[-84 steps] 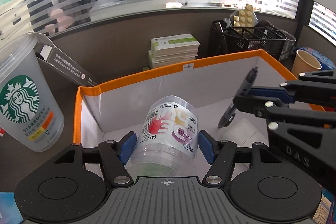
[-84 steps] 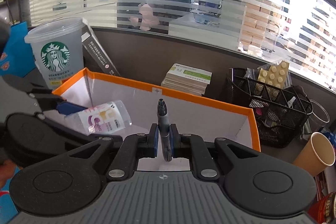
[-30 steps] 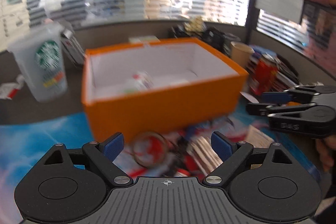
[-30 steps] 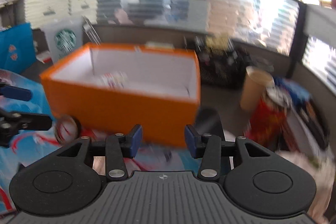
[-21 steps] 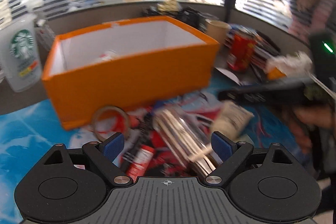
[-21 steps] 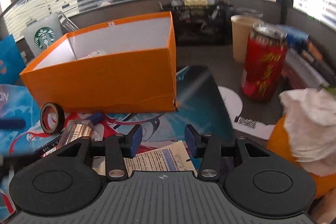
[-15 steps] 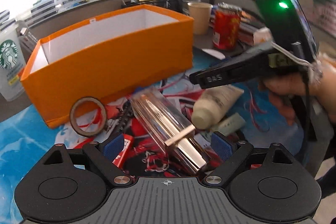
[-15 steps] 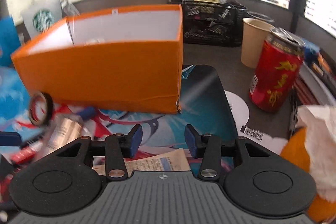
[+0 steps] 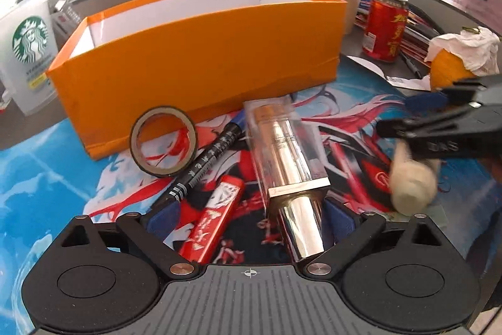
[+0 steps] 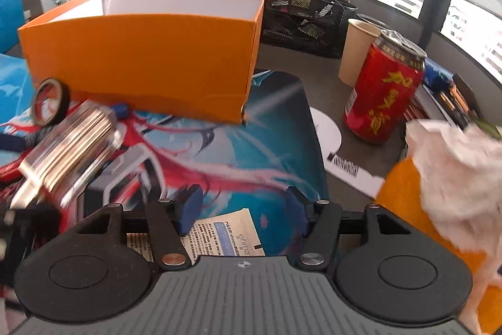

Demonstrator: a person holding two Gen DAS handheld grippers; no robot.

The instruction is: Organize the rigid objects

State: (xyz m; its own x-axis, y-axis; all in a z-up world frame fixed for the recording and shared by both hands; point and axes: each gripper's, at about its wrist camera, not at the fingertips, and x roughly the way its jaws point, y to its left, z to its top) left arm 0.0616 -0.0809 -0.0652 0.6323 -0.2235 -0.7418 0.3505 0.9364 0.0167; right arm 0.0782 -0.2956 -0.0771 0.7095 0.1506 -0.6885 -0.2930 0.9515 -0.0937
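Left wrist view: released left tongs (image 9: 249, 217) straddle a clear-cased bottle (image 9: 287, 156), orange box (image 9: 200, 58) at 12 o'clock; right tongs (image 10: 241, 211) released.

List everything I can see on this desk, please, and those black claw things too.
Box: one, orange, white inside, at the back of the mat.
Tape roll: one, dark, on edge against the box front.
Marker: one, black, beside the tape.
Clear case: one, see-through with a shiny metal end, mid-mat.
Red stick: one, between the left claw's fingers.
Cream bottle: one, blurred, right of the case.
Can: one, red, right of the box.
Paper cup: one, tan, behind the can.
Plastic cup: one, clear, green logo, far left.
Mesh basket: one, black, behind the box.
Tissue: one, white, on something orange.
Leaflet: one, white.
Left gripper: open.
Right gripper: open.
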